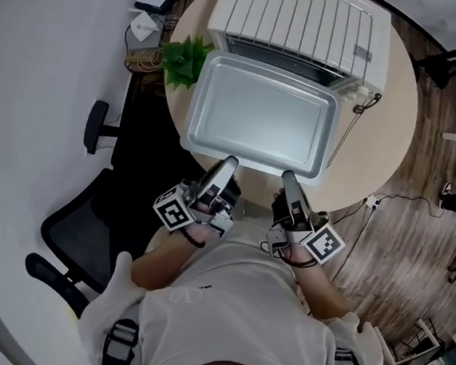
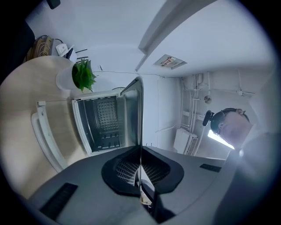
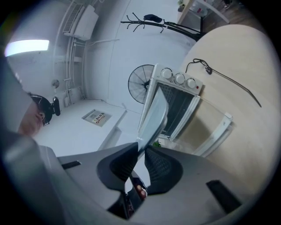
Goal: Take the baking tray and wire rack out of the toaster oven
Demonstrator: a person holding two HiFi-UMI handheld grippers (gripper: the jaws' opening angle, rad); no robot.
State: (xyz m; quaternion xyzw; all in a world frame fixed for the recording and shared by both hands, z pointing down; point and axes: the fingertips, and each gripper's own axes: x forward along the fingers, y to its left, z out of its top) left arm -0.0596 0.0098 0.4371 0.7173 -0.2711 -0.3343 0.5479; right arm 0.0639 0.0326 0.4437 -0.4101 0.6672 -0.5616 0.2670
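Silvery sheet-metal baking tray (image 1: 262, 117), rectangular, shallow, with a rolled rim. Held above the surface, just in front of the white toaster oven (image 1: 296, 20). Probably light, stiff and slick; the thin rim is the only purchase, best taken at two points. The left hand-held gripper (image 1: 229, 161) and right hand-held gripper (image 1: 287, 175) each pinch the near rim. Pale round wooden surface (image 1: 391, 113); green potted plant (image 1: 184, 57); black office chair (image 1: 79, 227); wood-plank floor (image 1: 416, 228).

Silver tray (image 1: 258, 116); wht oven (image 1: 300, 20)
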